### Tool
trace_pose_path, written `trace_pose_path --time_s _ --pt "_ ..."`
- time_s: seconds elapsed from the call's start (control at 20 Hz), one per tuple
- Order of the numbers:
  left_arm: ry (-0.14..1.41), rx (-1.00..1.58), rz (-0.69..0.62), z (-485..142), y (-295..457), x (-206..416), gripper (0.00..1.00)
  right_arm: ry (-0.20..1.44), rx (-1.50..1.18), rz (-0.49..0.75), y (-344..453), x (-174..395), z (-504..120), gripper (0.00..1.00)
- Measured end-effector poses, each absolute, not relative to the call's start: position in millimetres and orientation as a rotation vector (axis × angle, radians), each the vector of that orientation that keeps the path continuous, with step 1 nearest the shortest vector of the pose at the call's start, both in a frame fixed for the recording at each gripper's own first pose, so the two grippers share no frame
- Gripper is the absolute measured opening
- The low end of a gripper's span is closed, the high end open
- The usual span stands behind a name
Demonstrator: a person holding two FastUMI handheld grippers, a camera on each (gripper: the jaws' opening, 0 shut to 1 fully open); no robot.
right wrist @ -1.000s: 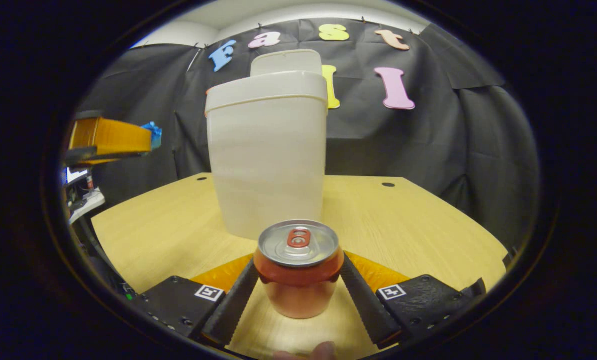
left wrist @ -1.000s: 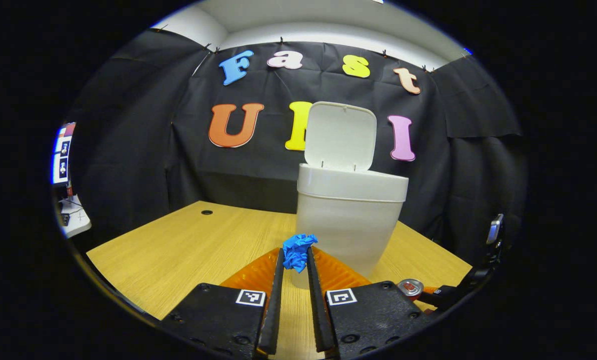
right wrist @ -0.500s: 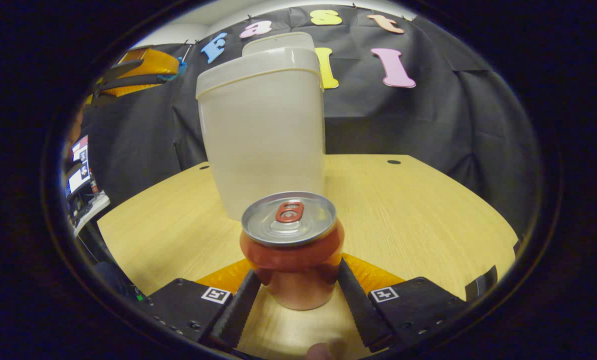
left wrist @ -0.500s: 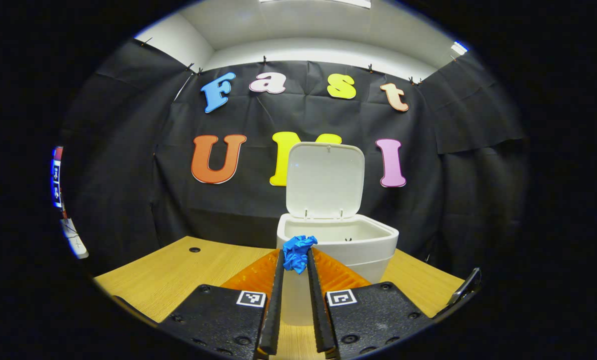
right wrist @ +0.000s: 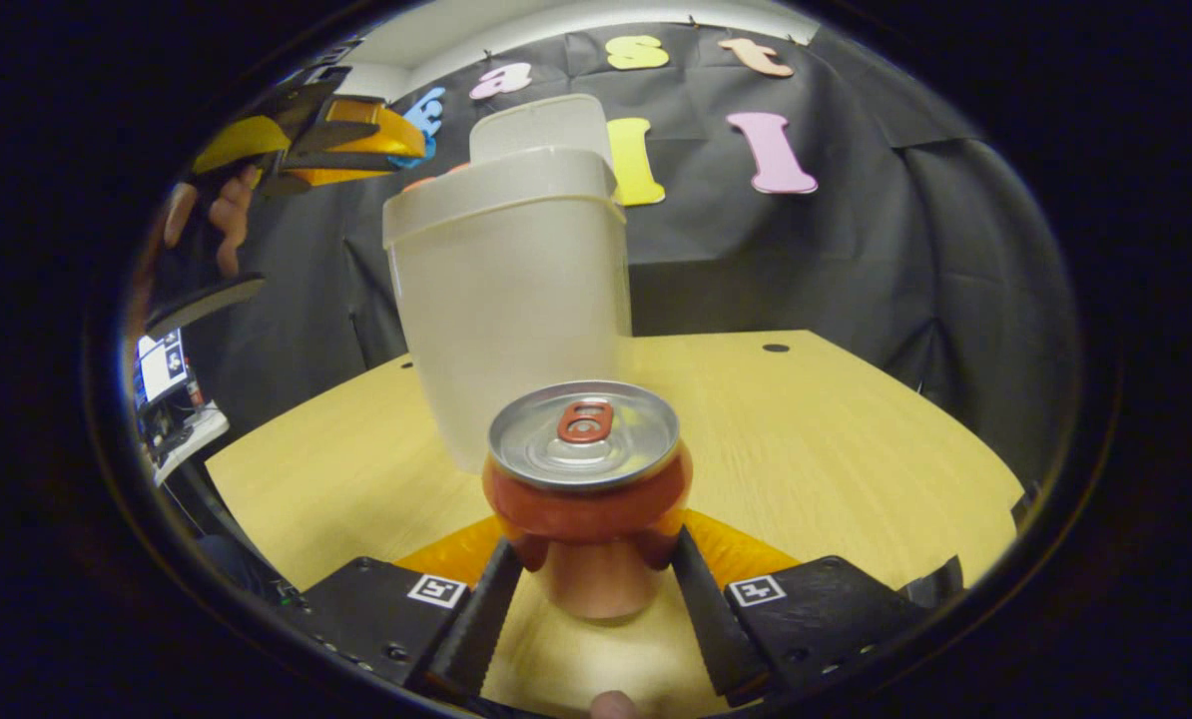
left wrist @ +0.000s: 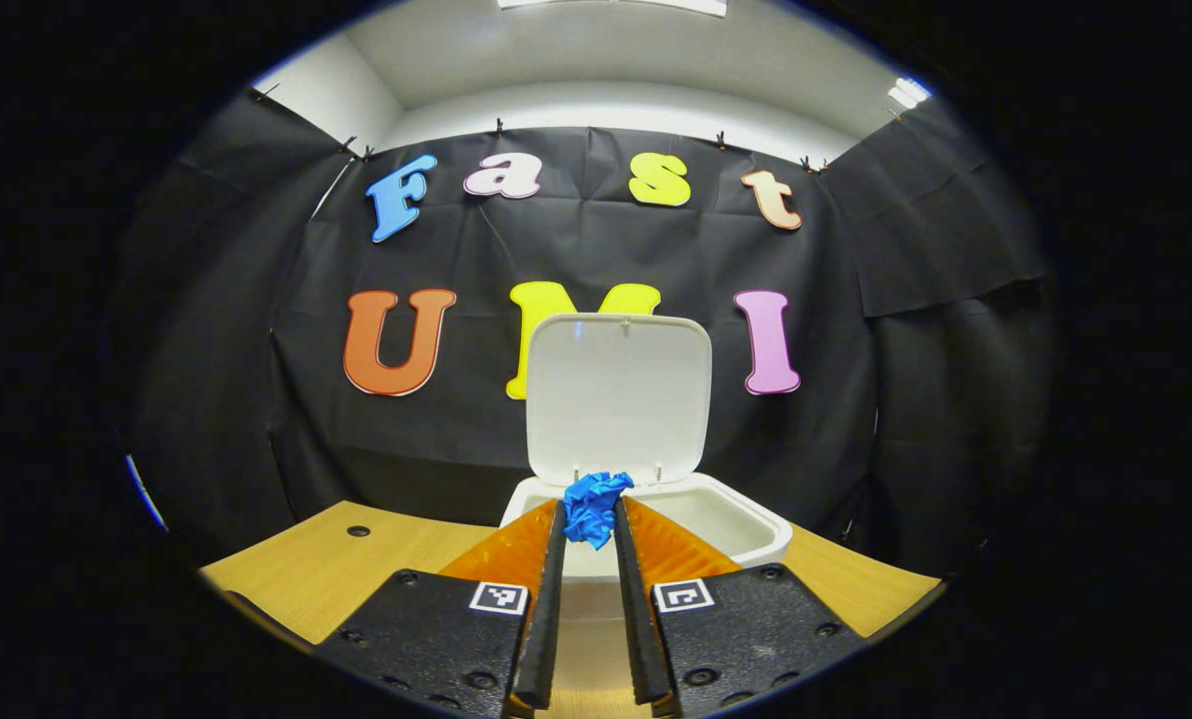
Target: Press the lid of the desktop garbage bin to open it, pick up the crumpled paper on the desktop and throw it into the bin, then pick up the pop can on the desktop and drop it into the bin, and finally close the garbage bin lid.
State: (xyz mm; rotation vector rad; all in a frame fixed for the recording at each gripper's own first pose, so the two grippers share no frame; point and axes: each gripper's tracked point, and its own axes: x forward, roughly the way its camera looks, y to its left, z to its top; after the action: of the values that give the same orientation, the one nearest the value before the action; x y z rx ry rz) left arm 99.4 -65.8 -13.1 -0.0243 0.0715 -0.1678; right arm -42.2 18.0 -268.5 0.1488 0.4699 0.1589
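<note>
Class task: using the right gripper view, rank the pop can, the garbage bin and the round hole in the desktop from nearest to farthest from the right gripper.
1. pop can, between the right gripper's fingers.
2. garbage bin, just behind the can, slightly left.
3. round hole, far right of the desktop.

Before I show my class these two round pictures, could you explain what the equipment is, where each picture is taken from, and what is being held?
No robot here: a person holds a pair of tongs in each hand, and a camera rides on each. The left gripper view looks along the left tongs, shut on blue paper at the near rim of the bin, whose lid stands up. The right gripper view looks along the right tongs, gripping a can on the table. There the left tongs and the hand appear high up beside the bin.
</note>
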Motion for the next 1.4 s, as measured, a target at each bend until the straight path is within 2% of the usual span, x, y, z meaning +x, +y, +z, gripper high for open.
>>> trace_pose_path --time_s 0.2,0.45,0.6,0.65,0.7,1.05,1.4 --pt "0.095 -0.028 -0.173 -19.4 -72.8 121.8 0.39 0.415 0.132 0.156 2.7 -43.9 -243.7 0.8" --pt "0.147 -0.04 -0.193 -34.8 -82.0 132.3 0.42 0.398 0.119 0.154 -4.8 -46.3 -235.7 0.8" --pt "0.154 -0.039 -0.19 -35.7 -81.1 132.7 0.81 0.387 0.129 0.145 -8.7 -46.5 -231.2 0.8" --pt "0.151 -0.039 -0.191 -32.6 -80.8 131.8 0.84 0.385 0.13 0.142 -9.9 -45.9 -230.4 0.8" --pt "0.15 -0.039 -0.187 -33.3 -79.7 131.6 0.99 0.385 0.128 0.139 -11.3 -46.1 -229.1 0.8" --pt "0.14 -0.059 -0.16 -28.7 -53.6 110.4 0.99 0.295 0.104 0.135 -25.0 -22.3 -173.3 0.8" --pt "0.124 -0.029 -0.084 -41.5 7.0 68.4 0.99 0.238 0.116 0.198 -4.1 16.6 -106.4 0.8"
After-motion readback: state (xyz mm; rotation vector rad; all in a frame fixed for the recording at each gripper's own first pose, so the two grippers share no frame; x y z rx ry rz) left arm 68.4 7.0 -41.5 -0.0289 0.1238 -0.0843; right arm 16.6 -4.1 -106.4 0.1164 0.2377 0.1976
